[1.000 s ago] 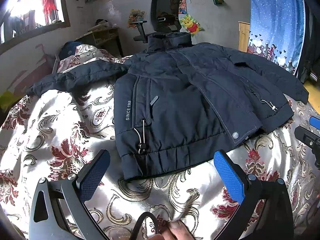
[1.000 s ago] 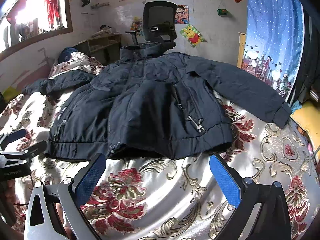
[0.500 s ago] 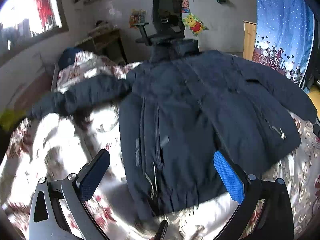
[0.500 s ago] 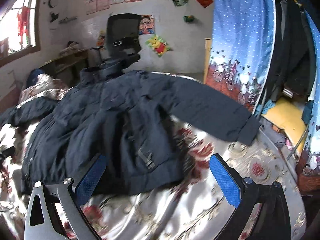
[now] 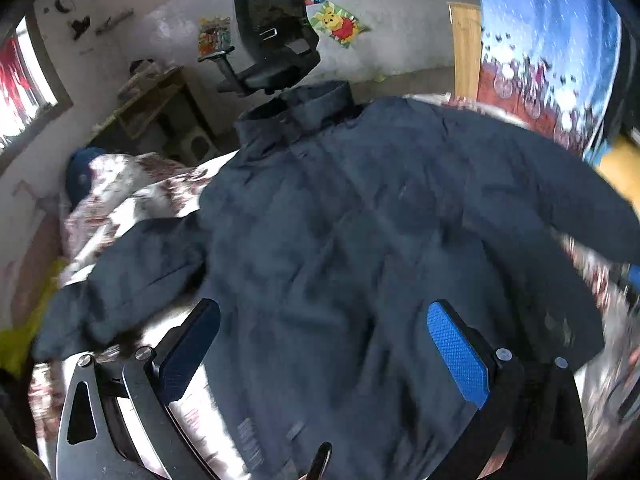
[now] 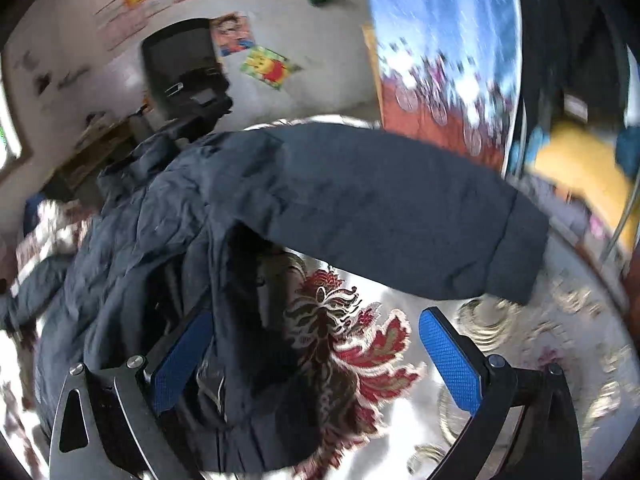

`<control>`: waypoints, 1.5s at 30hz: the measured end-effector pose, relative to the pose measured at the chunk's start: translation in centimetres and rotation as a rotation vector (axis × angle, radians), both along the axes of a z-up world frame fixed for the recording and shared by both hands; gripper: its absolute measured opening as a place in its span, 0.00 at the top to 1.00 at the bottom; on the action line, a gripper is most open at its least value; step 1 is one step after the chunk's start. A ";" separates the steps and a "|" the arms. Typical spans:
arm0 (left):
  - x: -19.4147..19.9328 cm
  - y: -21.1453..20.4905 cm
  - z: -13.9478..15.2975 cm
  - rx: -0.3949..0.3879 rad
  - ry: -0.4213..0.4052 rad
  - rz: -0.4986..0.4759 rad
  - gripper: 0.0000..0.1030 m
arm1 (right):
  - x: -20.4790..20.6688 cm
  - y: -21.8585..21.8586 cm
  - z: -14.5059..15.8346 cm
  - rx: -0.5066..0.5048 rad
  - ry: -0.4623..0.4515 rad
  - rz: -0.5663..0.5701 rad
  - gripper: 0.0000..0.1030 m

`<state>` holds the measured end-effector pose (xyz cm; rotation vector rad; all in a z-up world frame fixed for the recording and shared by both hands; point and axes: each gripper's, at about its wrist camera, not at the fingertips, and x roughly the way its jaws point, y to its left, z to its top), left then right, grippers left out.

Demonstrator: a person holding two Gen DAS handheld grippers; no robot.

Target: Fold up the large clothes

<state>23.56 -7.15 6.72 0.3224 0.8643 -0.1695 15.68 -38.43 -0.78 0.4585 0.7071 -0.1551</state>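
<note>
The left gripper (image 5: 326, 350) and right gripper (image 6: 320, 358) both have their jaws spread wide, holding nothing.

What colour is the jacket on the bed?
Dark navy jacket, clearest in the left wrist view.

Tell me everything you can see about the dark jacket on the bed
The jacket is dark navy, padded-looking, with a stand-up collar pointing toward the office chair. It lies front up, spread flat on a floral bedspread, both sleeves out to the sides; one sleeve ends in a cuff. Both open tongs hover over it, not gripping. Blur hides finer details.
</note>
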 end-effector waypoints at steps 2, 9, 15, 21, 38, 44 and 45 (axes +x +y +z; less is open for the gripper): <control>2.3 -0.9 -1.0 -0.026 0.006 0.004 0.01 | 1.1 -1.2 -1.0 0.079 0.000 -0.041 0.00; 10.6 -6.2 -3.7 -0.072 -0.012 -0.034 0.01 | 1.2 -4.7 -4.1 0.491 -0.092 -0.297 0.00; 17.3 -9.1 -4.2 -0.166 -0.065 0.021 0.01 | 0.4 -8.0 -4.8 0.677 -0.209 -0.568 0.19; 23.2 -11.7 -5.5 -0.225 -0.052 0.003 0.01 | 1.5 -11.3 -3.1 0.641 -0.177 -0.671 0.76; 25.7 -9.7 -7.6 -0.195 0.068 0.032 0.01 | 9.8 -3.1 16.5 -0.098 -0.342 -0.142 0.92; 20.5 1.0 -5.3 -0.256 0.150 0.067 0.01 | 15.0 7.2 20.4 -0.168 -0.433 0.152 0.92; 20.1 2.0 -5.0 -0.267 0.148 0.082 0.01 | 15.7 8.7 20.5 -0.167 -0.434 0.190 0.92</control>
